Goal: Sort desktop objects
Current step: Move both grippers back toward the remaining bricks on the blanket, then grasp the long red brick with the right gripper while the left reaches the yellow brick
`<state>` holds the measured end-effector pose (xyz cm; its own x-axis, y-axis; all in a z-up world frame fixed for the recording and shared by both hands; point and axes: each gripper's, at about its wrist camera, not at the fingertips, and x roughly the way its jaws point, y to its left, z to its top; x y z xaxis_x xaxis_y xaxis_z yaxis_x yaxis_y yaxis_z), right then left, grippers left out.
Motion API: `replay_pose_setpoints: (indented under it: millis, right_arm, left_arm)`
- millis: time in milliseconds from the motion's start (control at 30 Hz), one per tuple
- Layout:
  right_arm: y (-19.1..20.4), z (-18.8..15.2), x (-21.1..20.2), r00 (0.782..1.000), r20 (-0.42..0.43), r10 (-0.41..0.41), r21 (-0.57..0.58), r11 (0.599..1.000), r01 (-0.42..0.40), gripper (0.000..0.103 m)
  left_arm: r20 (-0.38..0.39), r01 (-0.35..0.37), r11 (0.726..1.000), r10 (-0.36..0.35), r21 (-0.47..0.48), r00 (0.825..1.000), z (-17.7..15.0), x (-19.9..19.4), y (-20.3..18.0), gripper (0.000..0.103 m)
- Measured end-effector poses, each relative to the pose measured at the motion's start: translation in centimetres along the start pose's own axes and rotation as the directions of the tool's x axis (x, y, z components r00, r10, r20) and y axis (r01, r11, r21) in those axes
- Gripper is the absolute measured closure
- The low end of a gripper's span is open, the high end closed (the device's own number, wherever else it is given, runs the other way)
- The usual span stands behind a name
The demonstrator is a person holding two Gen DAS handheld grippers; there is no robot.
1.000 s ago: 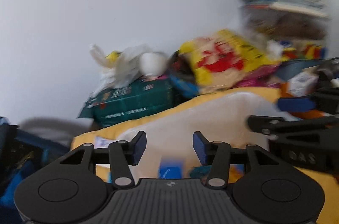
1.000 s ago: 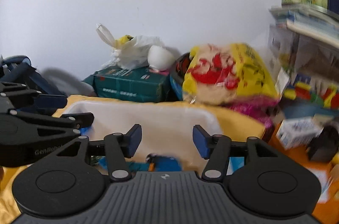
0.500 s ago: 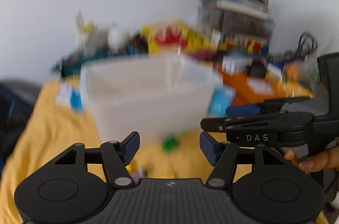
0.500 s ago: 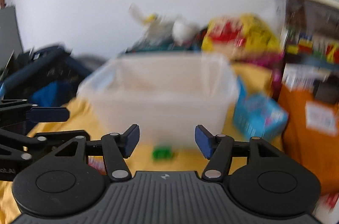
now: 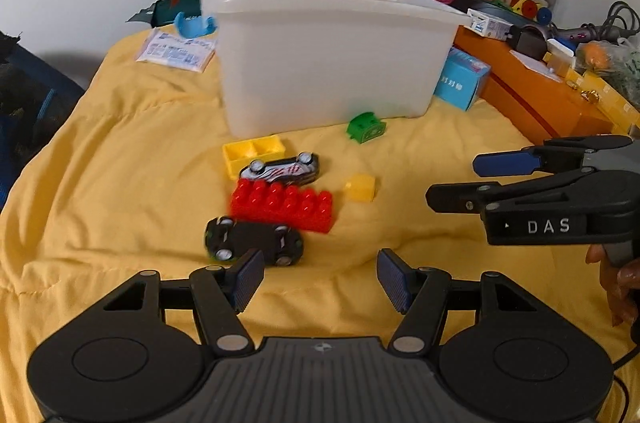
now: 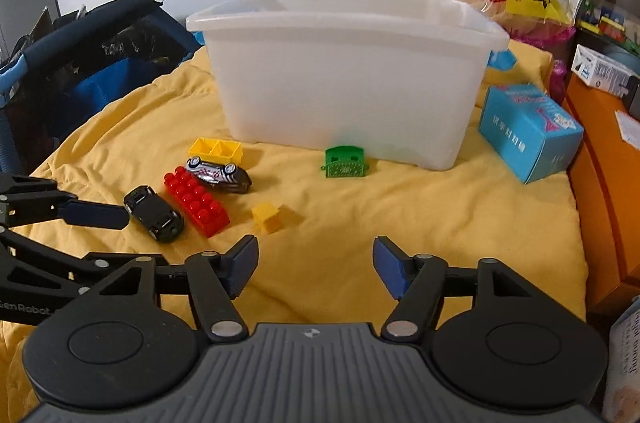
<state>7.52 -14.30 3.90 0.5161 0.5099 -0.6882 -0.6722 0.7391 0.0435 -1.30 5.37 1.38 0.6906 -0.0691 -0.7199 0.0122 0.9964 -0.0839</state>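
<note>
Red brick (image 6: pixel 196 200) lies flat on yellow cloth (image 6: pixel 340 223) before white bin (image 6: pixel 348 83), long axis running near-right to far-left. Left claw (image 5: pixel 320 279) and right claw (image 6: pixel 314 267) spread, jaws just widened, nothing between

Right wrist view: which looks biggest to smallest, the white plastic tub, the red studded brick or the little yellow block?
1. White plastic tub
2. Red studded brick
3. Little yellow block

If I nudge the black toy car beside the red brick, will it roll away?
Probably not far: the black toy car lies wheels-up on soft yellow cloth, so it should slide. It looks small and rigid, likely light; its rounded body might slip between pads.
</note>
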Motion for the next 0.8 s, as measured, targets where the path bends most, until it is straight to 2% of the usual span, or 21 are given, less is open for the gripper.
replay_pose_setpoints:
  millis: [367,500,567,633,800]
  right_arm:
    - [1.1,0.5,0.3,1.0,0.024,0.01,-0.035,0.999,-0.009,0.035]
    - [1.5,-0.1,1.0,0.999,-0.022,0.035,-0.054,0.998,-0.036,0.038]
    - [2.1,-0.3,1.3,0.998,-0.038,0.046,-0.081,0.996,-0.049,0.046]
    - [2.8,-0.2,1.3,0.998,-0.037,0.045,-0.109,0.993,-0.049,0.049]
    - [5.0,1.1,1.8,0.995,0.007,0.098,-0.237,0.967,-0.093,0.049]
  left_arm:
    - [0.005,-0.015,1.0,0.015,0.018,1.0,-0.3,-0.1,0.6,0.037]
    - [0.008,-0.019,1.0,0.018,0.025,1.0,-0.3,-0.1,0.7,0.037]
    - [0.014,-0.029,0.999,0.029,0.025,0.999,-0.4,0.0,0.9,0.037]
    - [0.021,-0.042,0.999,0.041,0.015,0.999,-0.3,-0.1,1.2,0.037]
    - [-0.001,-0.058,0.998,0.058,-0.021,0.998,-0.3,0.1,2.3,0.037]
